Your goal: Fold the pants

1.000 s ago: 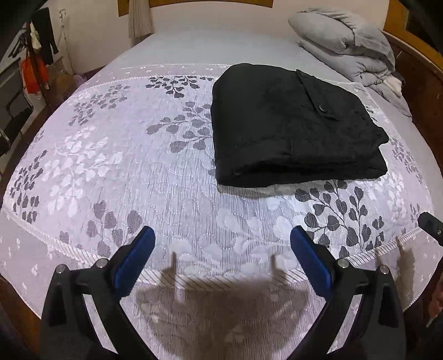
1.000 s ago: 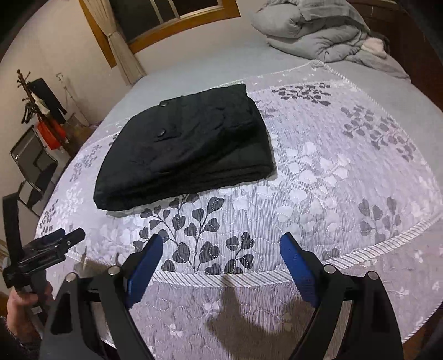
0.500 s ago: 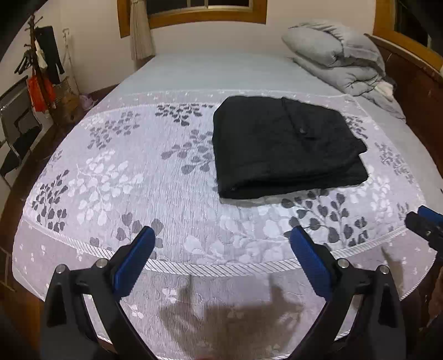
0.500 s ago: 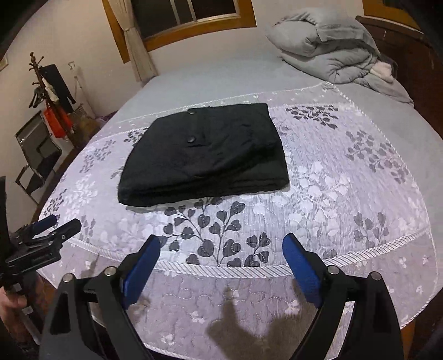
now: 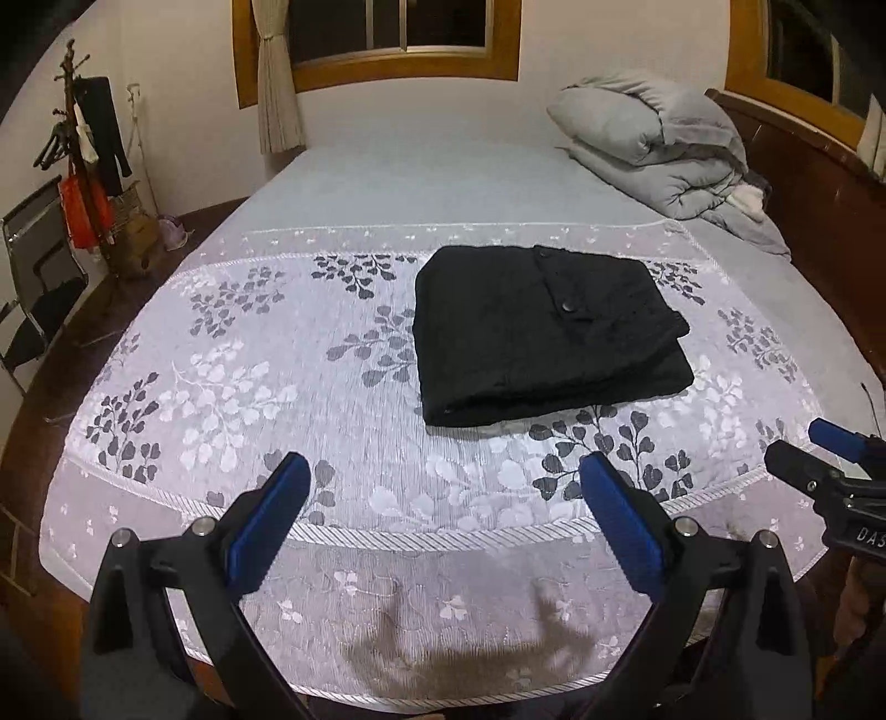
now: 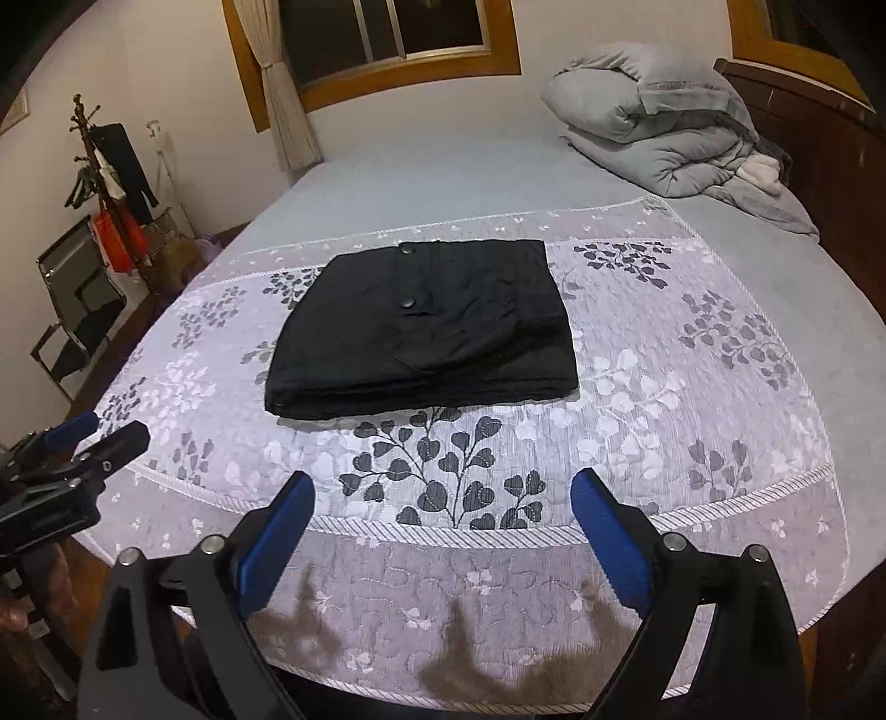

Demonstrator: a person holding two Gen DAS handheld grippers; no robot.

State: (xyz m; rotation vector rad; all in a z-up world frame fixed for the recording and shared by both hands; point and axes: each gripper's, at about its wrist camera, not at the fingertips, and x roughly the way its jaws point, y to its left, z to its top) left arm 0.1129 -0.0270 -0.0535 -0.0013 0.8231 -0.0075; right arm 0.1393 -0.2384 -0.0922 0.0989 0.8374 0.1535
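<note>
- One black pair of pants (image 5: 545, 338) lies folded into a thick, nearly square stack on the leaf-patterned cover (image 5: 232, 387), near the middle of the bed and a little toward the far side from me. Several layers show at the near edge, so I judge the folding as finished, or almost.
- Both tongs are away from the cloth. My left gripper (image 5: 443, 509) is wide apart with nothing between the blue pads. My right gripper (image 6: 443, 515) is also wide; its jaws have just been opening further, and nothing is between them either.
- For the step in hand, which I read as letting go and drawing back, I keep the fingers clear of the stack so that no pad catches a layer and pulls it open.
- If I want a neater result, the near right corner, where the lower layers stick out a little past the top one, is the place for a light push, not a pinch.
- From the left wrist I see this uneven right side of the stack and one button.
- From the right wrist I see two buttons and the near edge more straight on, with its layers evenly stacked.
- Each view also shows the other gripper at its border, with a bit of the hand that holds it.
- Farther out are a grey duvet (image 5: 659, 149) by the wooden headboard, a window (image 6: 387, 33), a coat stand (image 5: 83, 160) and a chair (image 6: 77, 299).
</note>
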